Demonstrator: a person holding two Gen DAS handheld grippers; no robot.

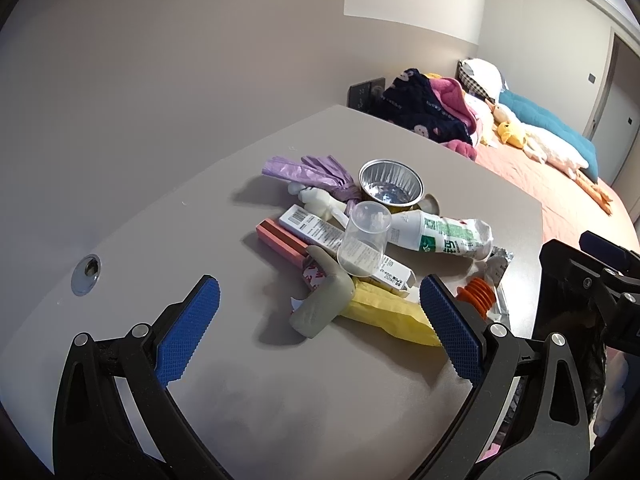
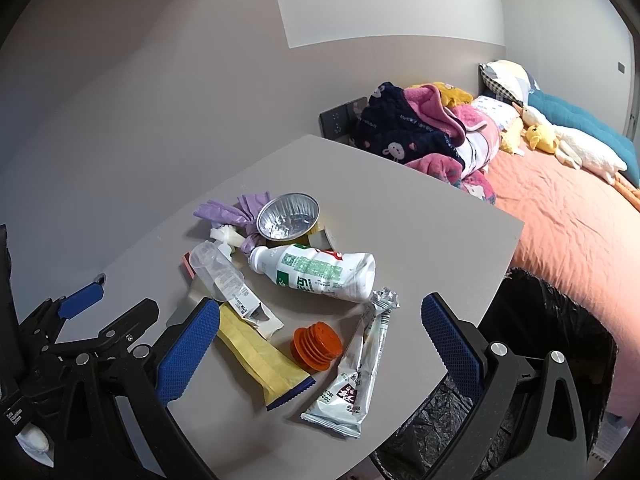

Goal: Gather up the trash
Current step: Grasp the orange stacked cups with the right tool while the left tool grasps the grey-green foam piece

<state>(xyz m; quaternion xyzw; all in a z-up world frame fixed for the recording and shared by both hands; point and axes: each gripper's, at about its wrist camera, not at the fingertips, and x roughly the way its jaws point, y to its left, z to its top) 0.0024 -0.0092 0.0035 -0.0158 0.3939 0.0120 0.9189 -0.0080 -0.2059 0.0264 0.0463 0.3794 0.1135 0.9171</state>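
Grey laminate bench (image 2: 420,240) with a heap of trash in the middle, and both hand-held grippers hang over the near edge with blue pads spread wide, nothing between them: left hand-held gripper (image 1: 320,316), right hand-held gripper (image 2: 320,336).

Biggest piece is the crushed white plastic bottle with a green label (image 2: 320,274), lying on its side, long axis running left-right, neck pointing left toward the purple crumpled plastic bag (image 2: 232,214). Label has green and red print I can't read. Behind it sits the round silver foil cup (image 2: 288,216), mouth tilted toward the camera.

Closest to the right pads: a silver foil sachet (image 2: 356,376) lying lengthwise toward the camera, torn end pointing away, dark red logo and "202" partly readable. Just left of it an orange ribbed plastic cap (image 2: 318,346), then a flat yellow paper packet with a blue edge (image 2: 260,356) angled the same way.

Clear plastic cup (image 1: 364,240) is tipped over on a long white barcode box (image 1: 340,246), with a pink box (image 1: 280,242) beside it and a grey L-shaped foam piece (image 1: 324,300) in front.

Black bag-lined bin (image 2: 552,320) stands right of the bench, between it and the bed with an orange cover (image 2: 572,220).
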